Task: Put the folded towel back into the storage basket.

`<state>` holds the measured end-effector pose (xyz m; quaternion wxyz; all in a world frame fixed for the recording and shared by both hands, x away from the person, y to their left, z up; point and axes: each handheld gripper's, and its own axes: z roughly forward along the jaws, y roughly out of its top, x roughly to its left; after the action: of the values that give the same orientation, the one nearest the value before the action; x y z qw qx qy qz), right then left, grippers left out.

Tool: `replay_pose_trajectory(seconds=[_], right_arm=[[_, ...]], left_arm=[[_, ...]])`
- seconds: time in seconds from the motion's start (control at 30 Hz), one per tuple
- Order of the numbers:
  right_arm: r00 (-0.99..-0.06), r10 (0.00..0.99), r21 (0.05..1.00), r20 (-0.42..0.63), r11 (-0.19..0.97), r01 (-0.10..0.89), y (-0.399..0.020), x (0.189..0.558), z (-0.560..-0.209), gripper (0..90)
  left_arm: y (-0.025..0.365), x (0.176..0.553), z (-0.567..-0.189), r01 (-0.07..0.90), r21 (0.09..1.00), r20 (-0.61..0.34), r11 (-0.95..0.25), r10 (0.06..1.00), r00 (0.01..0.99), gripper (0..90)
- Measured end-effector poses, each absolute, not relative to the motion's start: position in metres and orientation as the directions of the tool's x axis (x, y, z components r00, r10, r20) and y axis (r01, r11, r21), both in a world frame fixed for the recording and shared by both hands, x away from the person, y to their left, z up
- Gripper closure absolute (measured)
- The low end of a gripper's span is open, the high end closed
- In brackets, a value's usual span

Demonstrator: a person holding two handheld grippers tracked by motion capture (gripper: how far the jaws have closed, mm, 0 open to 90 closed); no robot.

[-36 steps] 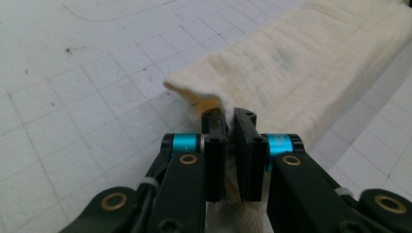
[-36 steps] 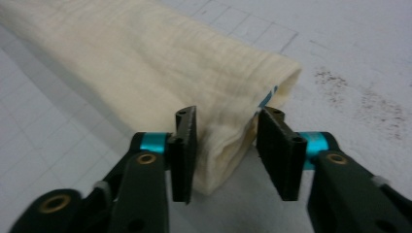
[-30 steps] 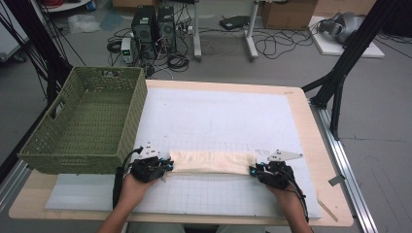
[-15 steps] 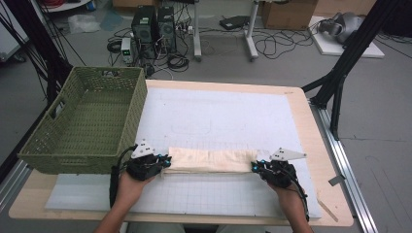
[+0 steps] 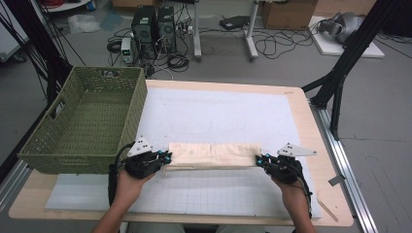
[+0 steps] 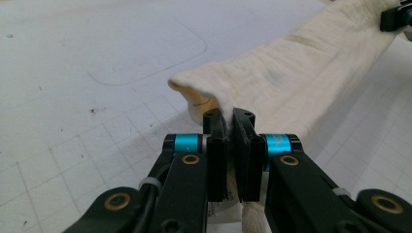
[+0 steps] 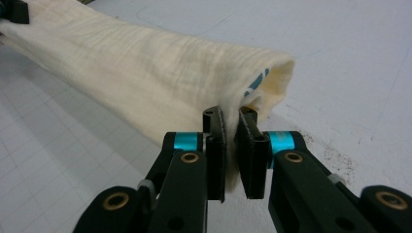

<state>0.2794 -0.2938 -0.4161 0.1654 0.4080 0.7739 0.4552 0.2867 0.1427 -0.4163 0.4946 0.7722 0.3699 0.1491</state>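
Both tongs are clamped on the folded cream cloth [image 5: 213, 155]: the left tongs [image 5: 164, 158] are pinched shut on its left end, the right tongs [image 5: 259, 161] on its right end. The cloth is stretched between them, its long axis running left to right across the near part of the white worktop [image 5: 218, 111]. A green basket [image 5: 82, 121] is seen to the left, nearer the left hand [image 5: 127, 184]; any carry that way is judged to need both ends moved together.

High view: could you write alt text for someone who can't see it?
A person holds a folded cream cloth stretched between the left hand-held gripper and right hand-held gripper, above a white mat. A green woven basket sits left.
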Motion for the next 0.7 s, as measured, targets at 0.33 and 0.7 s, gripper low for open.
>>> replay_pose_trajectory(seconds=[0.33, 0.7], right_arm=[[-0.62, 0.778, 0.855, 0.104, 0.249, 0.456, -0.292, 0.281, -0.405, 83.4], [-0.654, 0.755, 0.887, 0.052, 0.266, 0.377, -0.272, 0.3, -0.368, 83.4]], left_arm=[[0.147, 0.285, -0.398, 0.397, 0.894, -0.132, -0.206, 0.726, 0.675, 84.5], [0.169, 0.286, -0.356, 0.336, 0.923, -0.084, -0.186, 0.756, 0.649, 84.5]])
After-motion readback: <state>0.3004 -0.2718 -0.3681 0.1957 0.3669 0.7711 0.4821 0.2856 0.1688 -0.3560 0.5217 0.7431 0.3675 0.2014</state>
